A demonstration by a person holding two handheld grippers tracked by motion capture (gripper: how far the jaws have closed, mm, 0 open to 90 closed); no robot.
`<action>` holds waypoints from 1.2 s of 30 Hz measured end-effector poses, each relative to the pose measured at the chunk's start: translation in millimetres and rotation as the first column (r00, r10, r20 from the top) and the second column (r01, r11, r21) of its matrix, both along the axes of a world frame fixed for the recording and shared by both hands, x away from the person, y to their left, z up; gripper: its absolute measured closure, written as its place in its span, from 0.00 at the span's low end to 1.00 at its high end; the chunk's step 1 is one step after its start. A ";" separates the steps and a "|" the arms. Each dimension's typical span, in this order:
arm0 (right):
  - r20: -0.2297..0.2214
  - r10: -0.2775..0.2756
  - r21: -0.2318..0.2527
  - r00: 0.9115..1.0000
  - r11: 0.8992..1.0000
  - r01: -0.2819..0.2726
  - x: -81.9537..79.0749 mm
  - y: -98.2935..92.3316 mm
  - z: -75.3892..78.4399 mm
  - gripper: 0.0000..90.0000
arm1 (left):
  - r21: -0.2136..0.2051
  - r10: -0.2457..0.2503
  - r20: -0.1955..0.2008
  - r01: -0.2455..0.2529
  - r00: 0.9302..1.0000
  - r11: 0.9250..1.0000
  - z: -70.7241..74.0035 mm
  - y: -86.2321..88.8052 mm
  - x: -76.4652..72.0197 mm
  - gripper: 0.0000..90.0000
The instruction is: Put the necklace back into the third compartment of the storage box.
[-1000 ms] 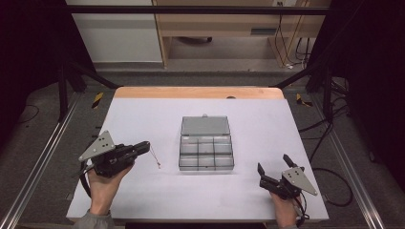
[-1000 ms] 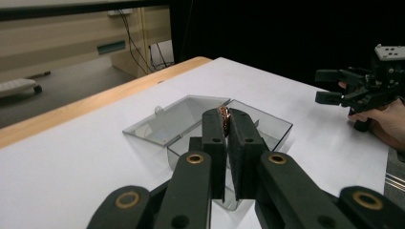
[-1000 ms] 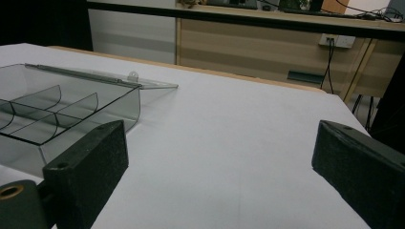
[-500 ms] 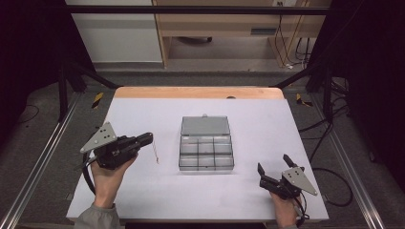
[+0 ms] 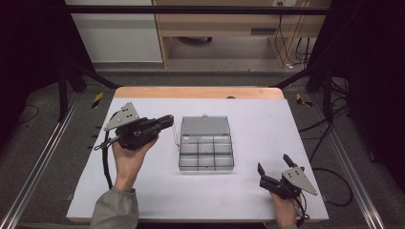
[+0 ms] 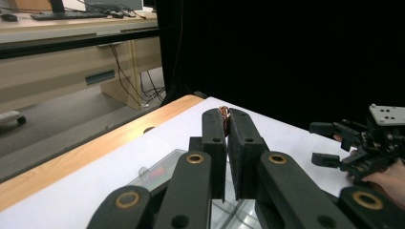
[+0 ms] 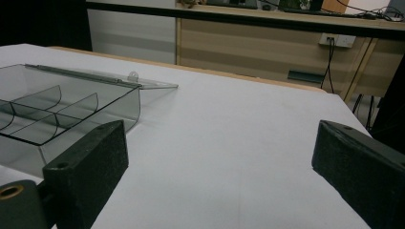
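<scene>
Nearest the person, the right gripper [image 5: 273, 171] rests low on the white table [image 5: 305, 143] at the front right corner, its jaws spread wide with nothing between them; in the right gripper view the two black pads [image 7: 90, 167] stand far apart over bare tabletop. Farther in and to the left, the left gripper [image 5: 167, 120] is held above the table, its jaws pressed together on the top of a thin reddish cord [image 5: 175, 135], which may be a fine necklace or wire, though it is too slight to name with certainty. In the left gripper view a small coppery bunch of the cord [image 6: 224, 119] sits pinched at the very tips, and in the high view its loose end hangs down to just beside the left edge of the clear compartment box [image 5: 206, 153]. The cord is judged very light, limp and easily snagged, so it will swing and drape rather than hold a shape; a pinch near one end, as here, suits lowering it into a compartment. The box looks like rigid thin plastic, light and apt to slide if nudged; its open lid [image 5: 205, 126] lies flat behind it. No brand, label or legible writing appears on anything.
</scene>
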State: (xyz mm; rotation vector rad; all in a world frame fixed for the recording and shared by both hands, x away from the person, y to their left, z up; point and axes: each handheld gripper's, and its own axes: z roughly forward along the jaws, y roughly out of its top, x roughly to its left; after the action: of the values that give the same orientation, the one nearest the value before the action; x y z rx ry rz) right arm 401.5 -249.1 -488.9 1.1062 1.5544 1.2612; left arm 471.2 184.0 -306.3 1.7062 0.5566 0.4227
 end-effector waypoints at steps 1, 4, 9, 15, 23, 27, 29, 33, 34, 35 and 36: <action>0.000 0.000 0.000 1.000 1.000 0.000 0.0 0.0 0.0 0.06 | -0.003 -0.004 0.001 0.004 1.000 1.000 -0.1 -4.4 2.8 0.95; -0.003 0.000 0.001 1.000 1.000 0.000 -0.1 -0.1 0.1 0.06 | -0.013 -0.015 -0.004 0.015 1.000 1.000 -1.7 -18.4 11.7 0.95; -0.002 0.000 0.001 1.000 1.000 0.000 0.1 -0.3 0.1 0.06 | -0.017 -0.025 -0.007 0.025 1.000 1.000 -4.1 -34.4 20.3 0.95; -0.001 0.001 0.004 1.000 1.000 -0.001 0.4 -0.6 0.0 0.06 | -0.011 -0.047 -0.005 0.046 0.999 0.999 -11.1 -63.1 31.0 0.95; -0.004 0.002 0.008 1.000 1.000 -0.002 0.5 -0.5 0.1 0.06 | -0.019 -0.072 -0.013 0.071 0.997 0.997 -23.2 -89.2 42.6 0.95; -0.004 0.002 0.008 1.000 1.000 -0.002 0.7 -0.6 0.1 0.06 | -0.012 -0.093 -0.027 0.093 0.995 0.996 -36.1 -108.1 50.3 0.95; -0.005 0.002 0.008 1.000 1.000 -0.002 0.7 -0.6 0.2 0.06 | -0.008 -0.097 -0.030 0.096 0.995 0.995 -38.9 -112.0 51.7 0.95; -0.007 0.003 0.009 1.000 1.000 -0.003 0.7 -0.6 0.2 0.06 | 0.017 -0.107 -0.060 0.108 0.992 0.994 -52.8 -128.5 58.8 0.95; -0.007 0.003 0.009 1.000 1.000 -0.003 0.8 -0.7 0.2 0.06 | 0.024 -0.106 -0.069 0.108 0.992 0.994 -56.1 -131.7 60.2 0.95; -0.009 0.004 0.008 1.000 1.000 -0.004 0.7 -0.8 0.3 0.06 | 0.035 -0.106 -0.076 0.109 0.991 0.993 -59.5 -134.6 61.7 0.95; -0.009 0.004 0.008 1.000 1.000 -0.004 0.7 -0.8 0.3 0.06 | 0.035 -0.106 -0.076 0.109 0.991 0.993 -59.5 -134.6 61.7 0.95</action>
State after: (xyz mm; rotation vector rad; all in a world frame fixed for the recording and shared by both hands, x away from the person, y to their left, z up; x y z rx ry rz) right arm 402.3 -249.9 -488.6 1.1157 1.5605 1.2672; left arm 532.8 49.5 -365.7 1.7858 0.5098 0.2961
